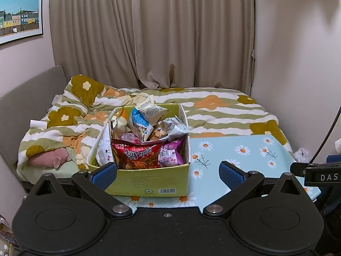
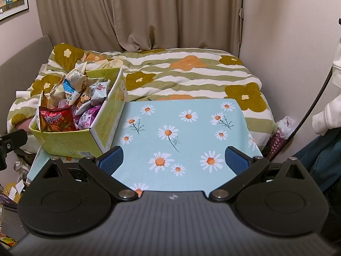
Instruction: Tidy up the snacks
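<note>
Green snack box (image 1: 147,183) on left part of daisy-print table (image 2: 191,128), heaped with packets; long axis near to far; red packet (image 1: 138,153) at near end. Left gripper (image 1: 168,172) wide open, empty, just before box. Right gripper (image 2: 173,160) wide open, empty; box to its left.

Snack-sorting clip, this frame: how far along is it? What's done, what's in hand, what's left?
Nothing looks done: every visible packet, including the red snack bag and blue-and-white packet, sits jumbled in the green cardboard box. Nothing in hand: left gripper and right gripper are open and empty. All the sorting is left; the daisy-print cloth beside the box holds no snacks.
</note>
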{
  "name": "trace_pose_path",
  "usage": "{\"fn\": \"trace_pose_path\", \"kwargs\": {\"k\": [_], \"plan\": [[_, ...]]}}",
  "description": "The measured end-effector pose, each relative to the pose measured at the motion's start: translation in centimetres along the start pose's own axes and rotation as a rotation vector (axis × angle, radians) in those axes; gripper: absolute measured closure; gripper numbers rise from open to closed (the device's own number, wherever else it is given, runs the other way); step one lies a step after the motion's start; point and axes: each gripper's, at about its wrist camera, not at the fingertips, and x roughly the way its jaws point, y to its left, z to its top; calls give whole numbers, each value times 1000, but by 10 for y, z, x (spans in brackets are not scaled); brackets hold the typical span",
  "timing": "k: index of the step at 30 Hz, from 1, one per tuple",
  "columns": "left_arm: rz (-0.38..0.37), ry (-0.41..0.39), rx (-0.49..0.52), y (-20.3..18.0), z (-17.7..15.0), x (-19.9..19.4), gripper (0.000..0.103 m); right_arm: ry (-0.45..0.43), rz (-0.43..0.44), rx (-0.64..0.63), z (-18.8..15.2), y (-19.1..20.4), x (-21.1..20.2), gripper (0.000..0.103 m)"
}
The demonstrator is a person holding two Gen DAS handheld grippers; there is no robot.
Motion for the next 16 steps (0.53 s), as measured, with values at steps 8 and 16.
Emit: {"fn": "trace_pose_path", "kwargs": {"k": [8,16], "plan": [[21,-18,-3,1,1,-1,0,-3,-4,6,-1,-1,-3,0],[19,-39,-10,2,1,-2,0,-3,-5,7,1,-3,-4,0]]}}
